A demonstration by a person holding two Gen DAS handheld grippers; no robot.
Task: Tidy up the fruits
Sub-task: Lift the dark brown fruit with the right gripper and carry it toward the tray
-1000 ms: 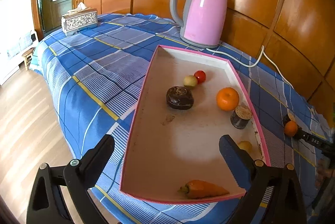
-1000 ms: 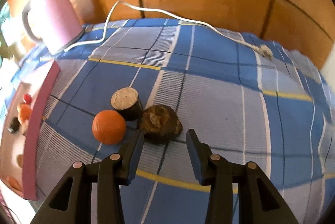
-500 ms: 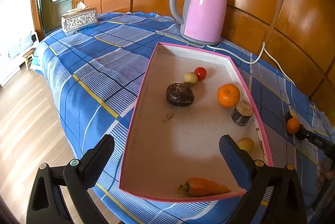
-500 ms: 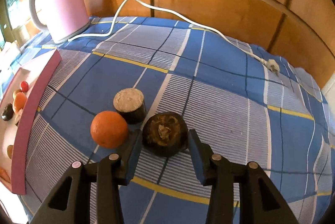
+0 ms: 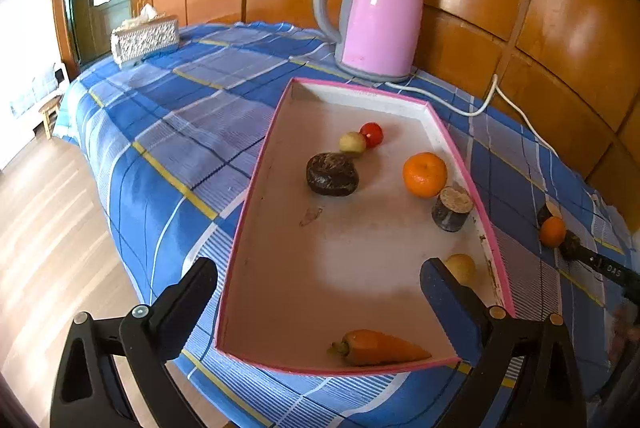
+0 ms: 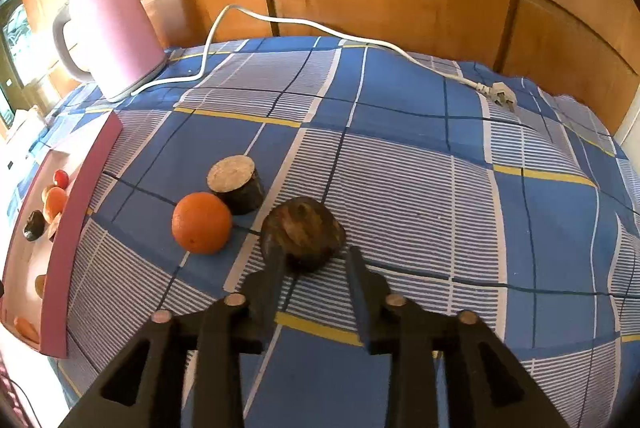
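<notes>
Glossy varnished wood panelling reflects the light. The kettle looks like smooth, shiny pink plastic with a matt grey handle. A woven checked cloth covers the worktop. The tray has a matt, stained white floor. The dark brown fruit looks rough and dull; the orange is finely dimpled.

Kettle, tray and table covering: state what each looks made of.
Kettle: probably glossy pink plastic with a grey handle; it shows sharp highlights, though painted metal is possible.
Tray: looks like matte cardboard or thin board, with a pink rim, a dull off-white floor and brownish stains.
Tablecloth: woven fabric, blue plaid; it wrinkles and drapes over the edge.
</notes>
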